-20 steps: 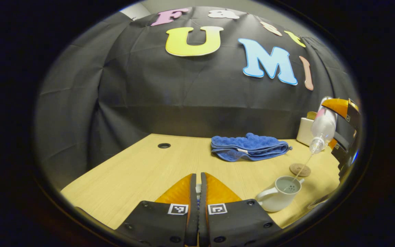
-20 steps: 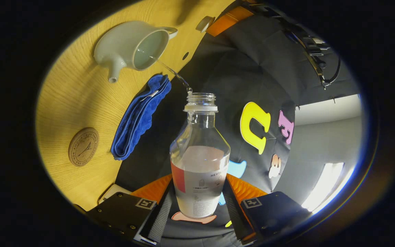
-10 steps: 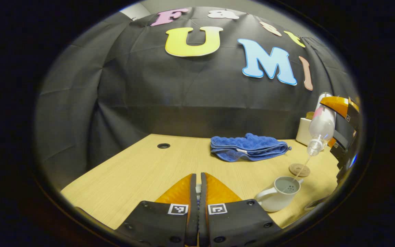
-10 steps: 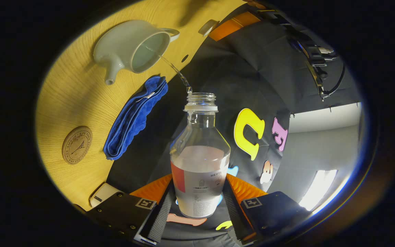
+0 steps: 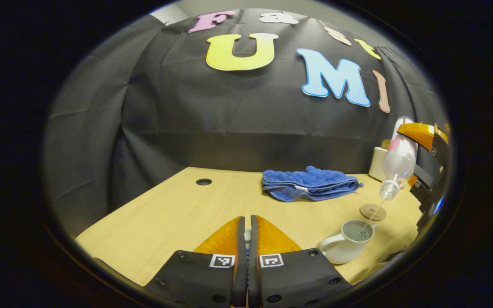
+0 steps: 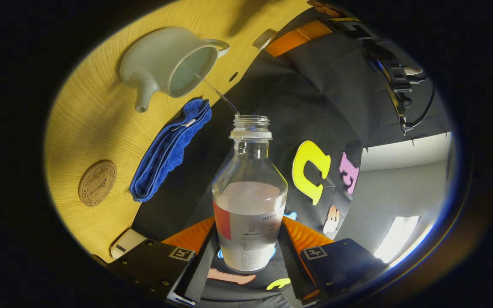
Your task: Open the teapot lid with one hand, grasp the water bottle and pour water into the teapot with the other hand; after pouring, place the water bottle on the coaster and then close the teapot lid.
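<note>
Left gripper view: towel (image 5: 310,184) behind teapot (image 5: 349,246), coaster (image 5: 373,211) btwn.

The water bottle (image 6: 249,201) carries a paper label with a red band on one side; its printing is too small and curved to make out. The round cork coaster (image 6: 97,183) bears a stamped ring of lettering around a small emblem, too blurred to make out.
</note>
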Tool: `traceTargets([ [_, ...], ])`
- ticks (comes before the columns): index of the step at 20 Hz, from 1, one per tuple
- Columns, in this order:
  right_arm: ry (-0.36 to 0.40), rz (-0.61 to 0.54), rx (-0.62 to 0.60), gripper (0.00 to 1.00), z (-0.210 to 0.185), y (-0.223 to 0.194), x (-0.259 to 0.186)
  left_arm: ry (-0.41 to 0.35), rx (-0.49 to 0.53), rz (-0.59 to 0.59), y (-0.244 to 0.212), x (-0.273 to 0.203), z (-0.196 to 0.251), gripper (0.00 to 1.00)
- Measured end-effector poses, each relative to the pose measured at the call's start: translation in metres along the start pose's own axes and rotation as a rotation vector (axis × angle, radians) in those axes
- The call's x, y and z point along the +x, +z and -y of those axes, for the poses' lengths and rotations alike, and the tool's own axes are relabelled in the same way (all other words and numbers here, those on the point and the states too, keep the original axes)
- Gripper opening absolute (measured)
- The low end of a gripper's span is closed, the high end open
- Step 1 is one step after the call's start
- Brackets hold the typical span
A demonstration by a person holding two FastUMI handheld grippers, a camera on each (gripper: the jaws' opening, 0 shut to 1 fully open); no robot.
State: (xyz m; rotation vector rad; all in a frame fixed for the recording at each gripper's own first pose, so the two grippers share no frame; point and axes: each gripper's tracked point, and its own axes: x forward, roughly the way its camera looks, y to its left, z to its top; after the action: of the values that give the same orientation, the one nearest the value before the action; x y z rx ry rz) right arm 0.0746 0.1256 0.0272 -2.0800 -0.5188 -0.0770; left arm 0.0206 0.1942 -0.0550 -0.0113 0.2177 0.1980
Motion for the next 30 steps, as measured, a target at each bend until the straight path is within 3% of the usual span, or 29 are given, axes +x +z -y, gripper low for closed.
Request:
traceTargets([
  [19, 0.02, 0.07, -0.072, 0.77, -0.004, 0.017, 0.004, -0.011, 0.003, -0.013, -0.004, 0.001, 0.004, 0.07],
  [23, 0.033, 0.067, -0.04, 0.76, -0.006, 0.019, 0.003, -0.011, 0.004, -0.011, -0.004, 0.001, 0.004, 0.07],
  [25, 0.083, 0.057, 0.039, 0.77, -0.017, 0.018, 0.003, -0.009, 0.004, -0.009, -0.002, 0.0, 0.003, 0.07],
  [30, 0.251, 0.021, 0.457, 0.77, -0.05, 0.023, -0.007, -0.01, -0.003, -0.001, -0.001, -0.001, 0.003, 0.07],
])
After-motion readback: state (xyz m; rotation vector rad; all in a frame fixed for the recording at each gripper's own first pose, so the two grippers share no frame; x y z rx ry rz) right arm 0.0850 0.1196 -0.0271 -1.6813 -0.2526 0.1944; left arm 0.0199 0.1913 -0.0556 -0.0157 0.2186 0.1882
